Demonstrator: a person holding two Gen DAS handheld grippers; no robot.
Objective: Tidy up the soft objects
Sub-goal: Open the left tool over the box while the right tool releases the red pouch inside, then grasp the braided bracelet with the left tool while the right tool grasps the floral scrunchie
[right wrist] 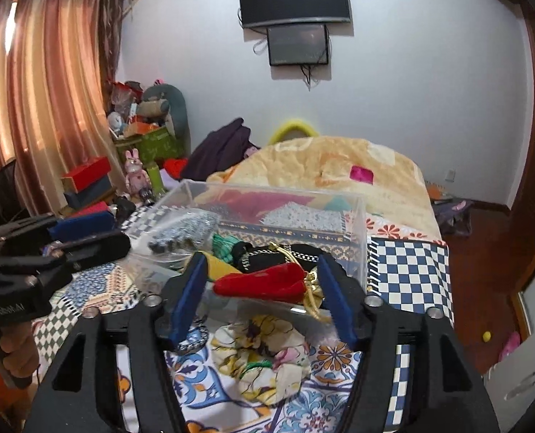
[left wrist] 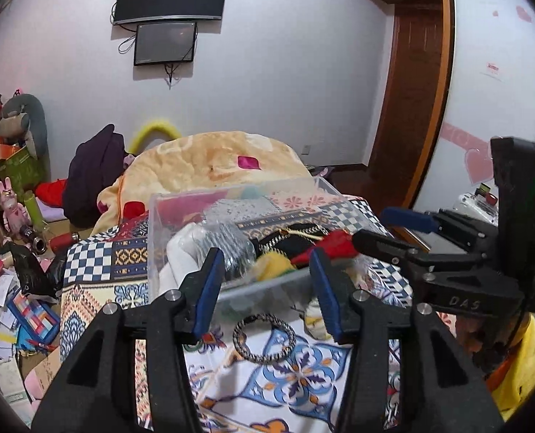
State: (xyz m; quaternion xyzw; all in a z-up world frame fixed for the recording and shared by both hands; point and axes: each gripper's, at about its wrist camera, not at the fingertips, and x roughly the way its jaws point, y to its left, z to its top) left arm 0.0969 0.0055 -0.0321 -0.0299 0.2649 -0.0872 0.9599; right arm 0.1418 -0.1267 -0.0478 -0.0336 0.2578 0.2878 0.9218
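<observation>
A clear plastic box (left wrist: 152, 238) (right wrist: 357, 216) stands on the patterned bedspread and holds several soft items: a red cloth piece (right wrist: 264, 283) (left wrist: 334, 245), a black pouch with gold trim (right wrist: 285, 254), a silvery bagged bundle (left wrist: 228, 245) and a yellow item (left wrist: 273, 265). My left gripper (left wrist: 267, 288) is open and empty just before the box. My right gripper (right wrist: 264, 296) is open over the box's near edge, with the red piece between its fingers, not pinched. A floral scrunchie (right wrist: 264, 364) and a black-and-white braided hair ring (left wrist: 264, 341) lie on the bedspread in front of the box.
A rolled orange blanket (left wrist: 217, 158) lies behind the box. Dark clothes (left wrist: 94, 176) and plush toys (right wrist: 163, 108) pile at the back left. Boxes and papers (left wrist: 11, 310) clutter the floor at the left. A wooden door (left wrist: 408, 83) is at the right.
</observation>
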